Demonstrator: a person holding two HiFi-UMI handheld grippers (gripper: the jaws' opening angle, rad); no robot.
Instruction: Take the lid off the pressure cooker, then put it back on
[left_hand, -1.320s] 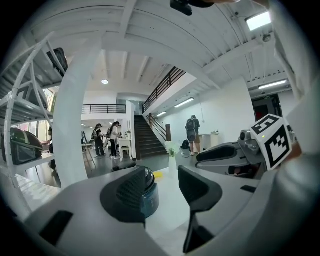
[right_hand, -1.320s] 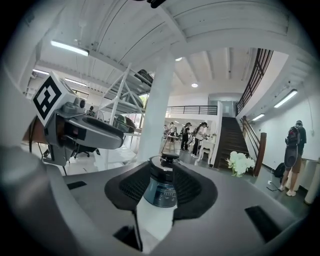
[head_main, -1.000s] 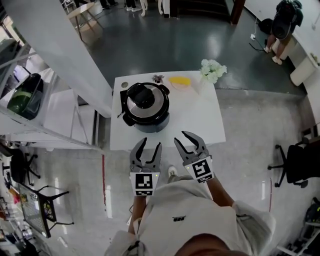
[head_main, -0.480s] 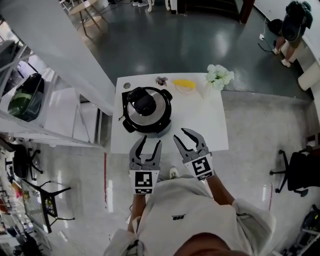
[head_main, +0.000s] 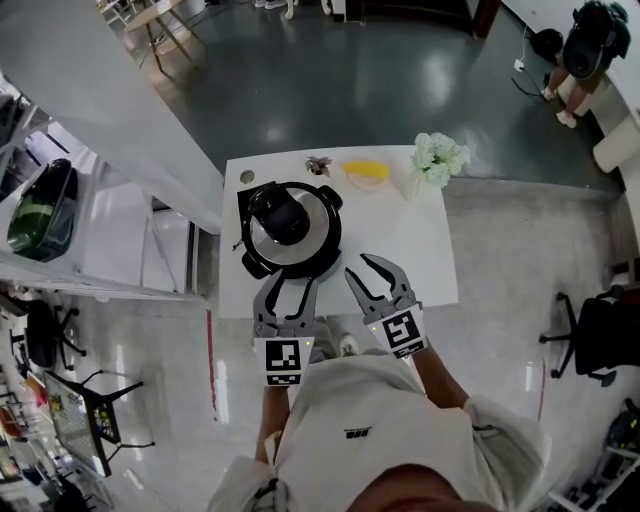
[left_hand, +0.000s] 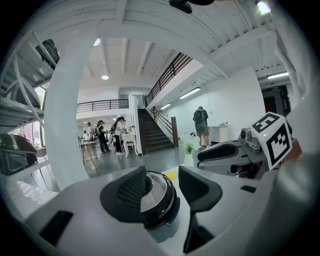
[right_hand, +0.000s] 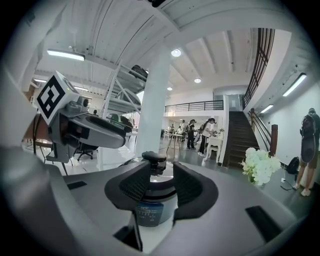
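Observation:
A black pressure cooker (head_main: 290, 235) with a shiny steel lid and a black knob (head_main: 277, 207) stands on the left half of a white table (head_main: 400, 250), lid on. My left gripper (head_main: 293, 283) is open and empty, its fingertips at the cooker's near side. My right gripper (head_main: 358, 266) is also open and empty, just right of the cooker over the table's front edge. In the left gripper view the cooker (left_hand: 159, 197) shows between the jaws of the left gripper (left_hand: 162, 182). In the right gripper view the cooker (right_hand: 149, 210) lies beyond the right gripper (right_hand: 161, 180).
White flowers (head_main: 438, 155), a yellow dish (head_main: 365, 170) and a small dark item (head_main: 318, 163) stand along the table's far edge. A white pillar (head_main: 120, 110) and a metal rack (head_main: 60, 230) are at the left. A black chair (head_main: 590, 330) stands at the right.
Both grippers have moved forward toward the cooker. The left fingertips, before short of the table's edge, now reach the cooker's near side. Neither gripper's jaws have changed.

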